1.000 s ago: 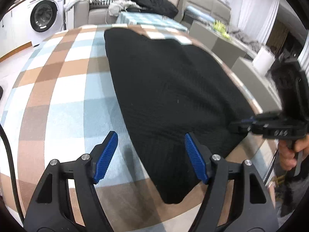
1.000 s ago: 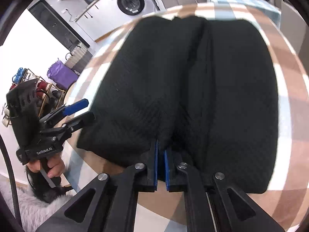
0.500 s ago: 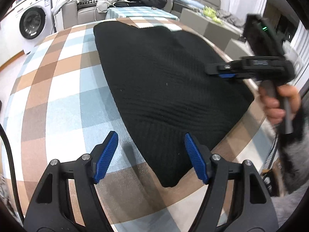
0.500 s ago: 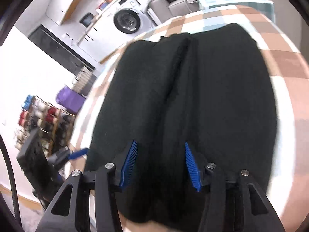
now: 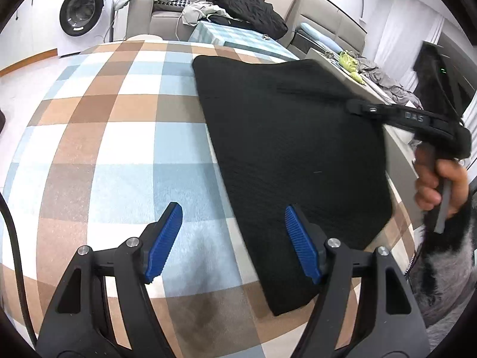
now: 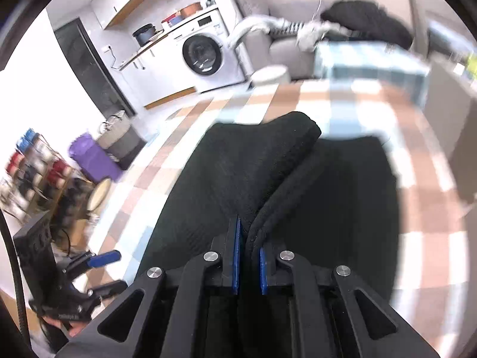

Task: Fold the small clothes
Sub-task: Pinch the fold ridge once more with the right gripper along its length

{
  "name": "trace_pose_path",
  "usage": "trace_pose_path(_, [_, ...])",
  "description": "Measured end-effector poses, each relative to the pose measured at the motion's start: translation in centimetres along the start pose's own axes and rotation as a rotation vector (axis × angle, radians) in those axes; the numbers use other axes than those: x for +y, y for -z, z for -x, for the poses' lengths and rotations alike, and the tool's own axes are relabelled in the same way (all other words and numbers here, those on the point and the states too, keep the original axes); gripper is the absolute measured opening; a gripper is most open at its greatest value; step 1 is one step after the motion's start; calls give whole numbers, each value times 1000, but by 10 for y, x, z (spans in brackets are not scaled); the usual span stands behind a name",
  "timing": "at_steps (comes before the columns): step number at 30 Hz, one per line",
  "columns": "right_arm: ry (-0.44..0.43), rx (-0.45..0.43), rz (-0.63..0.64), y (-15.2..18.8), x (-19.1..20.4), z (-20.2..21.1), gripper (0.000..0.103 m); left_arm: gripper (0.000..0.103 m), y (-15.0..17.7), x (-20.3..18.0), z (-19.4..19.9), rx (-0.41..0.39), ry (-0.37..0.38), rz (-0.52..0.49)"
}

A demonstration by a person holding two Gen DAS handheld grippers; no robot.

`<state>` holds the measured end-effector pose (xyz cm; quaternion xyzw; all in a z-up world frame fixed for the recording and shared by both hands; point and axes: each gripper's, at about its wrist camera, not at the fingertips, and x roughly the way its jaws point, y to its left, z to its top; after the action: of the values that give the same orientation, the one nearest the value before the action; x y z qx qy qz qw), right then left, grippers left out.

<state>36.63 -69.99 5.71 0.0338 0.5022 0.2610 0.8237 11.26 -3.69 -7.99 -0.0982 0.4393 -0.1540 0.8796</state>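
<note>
A black knit garment lies spread on the checked tablecloth. My left gripper is open and empty, just above the cloth at the garment's near left edge; its right pad is over the fabric. My right gripper is shut on a fold of the black garment and lifts that edge up over the rest. In the left wrist view the right gripper shows at the garment's far right side, held by a hand.
A washing machine stands behind the table. A sofa with piled clothes is at the back. A grey cabinet is close to the table's right edge. Shelves with bottles are at the left.
My right gripper opened half a second ago, then shut on a fold of the garment and raised it. My left gripper stayed open and shifted a little along the near edge.
</note>
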Motion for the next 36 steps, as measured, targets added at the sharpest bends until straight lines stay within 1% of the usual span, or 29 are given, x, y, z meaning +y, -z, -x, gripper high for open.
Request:
trace_pose_path(1, [39, -4, 10, 0, -2, 7, 10, 69, -1, 0, -2, -1, 8, 0])
trace_pose_path(2, [72, 12, 8, 1, -9, 7, 10, 69, -2, -1, -4, 0, 11, 3])
trace_pose_path(4, [109, 58, -43, 7, -30, -6, 11, 69, -3, -2, -13, 13, 17, 16])
trace_pose_path(5, [101, 73, -77, 10, -40, -16, 12, 69, -4, -3, -17, 16, 22, 22])
trace_pose_path(6, [104, 107, -107, 15, -51, -29, 14, 69, -6, -4, -22, 24, 31, 37])
trace_pose_path(8, [113, 155, -156, 23, -63, -45, 21, 69, -8, -6, -31, 35, 45, 52])
trace_pose_path(9, [100, 152, -181, 25, -72, -43, 23, 69, -10, -7, -34, 40, 49, 58])
trace_pose_path(10, [83, 140, -213, 27, -75, -37, 28, 69, -11, -9, -38, 42, 50, 59])
trace_pose_path(11, [82, 138, -221, 28, -75, -32, 33, 69, -12, -10, -41, 43, 52, 60])
trace_pose_path(12, [76, 137, -222, 33, -73, -27, 35, 69, -14, -11, -44, 45, 59, 61])
trace_pose_path(14, [19, 136, -228, 48, -70, -14, 43, 69, -16, -16, -52, 57, 65, 54])
trace_pose_path(16, [-83, 151, -254, 68, -68, 0, 43, 69, -19, -21, -58, 67, 63, 39])
trace_pose_path(17, [-116, 155, -265, 75, -65, 2, 43, 69, -18, -23, -59, 69, 65, 33])
trace_pose_path(21, [-203, 136, -293, 106, -69, 27, 45, 69, -18, -28, -64, 82, 75, 10])
trace_pose_path(22, [-213, 139, -294, 110, -71, 28, 45, 69, -18, -28, -66, 84, 77, 9])
trace_pose_path(23, [-215, 142, -291, 112, -72, 28, 42, 69, -19, -28, -67, 87, 78, 10])
trace_pose_path(24, [-206, 146, -280, 113, -70, 28, 37, 69, -19, -28, -67, 88, 77, 10])
trace_pose_path(25, [-182, 151, -260, 111, -67, 29, 22, 69, -19, -28, -68, 89, 71, 12])
trace_pose_path(26, [-181, 154, -248, 108, -63, 31, 9, 69, -20, -27, -67, 88, 72, 14])
trace_pose_path(27, [-202, 146, -245, 105, -59, 35, 8, 69, -20, -27, -66, 86, 73, 15])
trace_pose_path(29, [-205, 141, -243, 102, -54, 43, 6, 69, -21, -26, -63, 75, 73, 15])
trace_pose_path(30, [-181, 150, -243, 101, -55, 44, 6, 69, -21, -25, -62, 72, 74, 16])
trace_pose_path(31, [-105, 181, -240, 103, -57, 41, 6, 69, -22, -25, -64, 75, 74, 18])
trace_pose_path(33, [-24, 234, -258, 114, -68, 32, 6, 69, -22, -23, -67, 80, 77, 23])
trace_pose_path(34, [-31, 238, -278, 117, -73, 29, 6, 69, -23, -22, -70, 87, 72, 28])
trace_pose_path(36, [-43, 206, -270, 117, -72, 34, 8, 69, -24, -21, -73, 93, 76, 35])
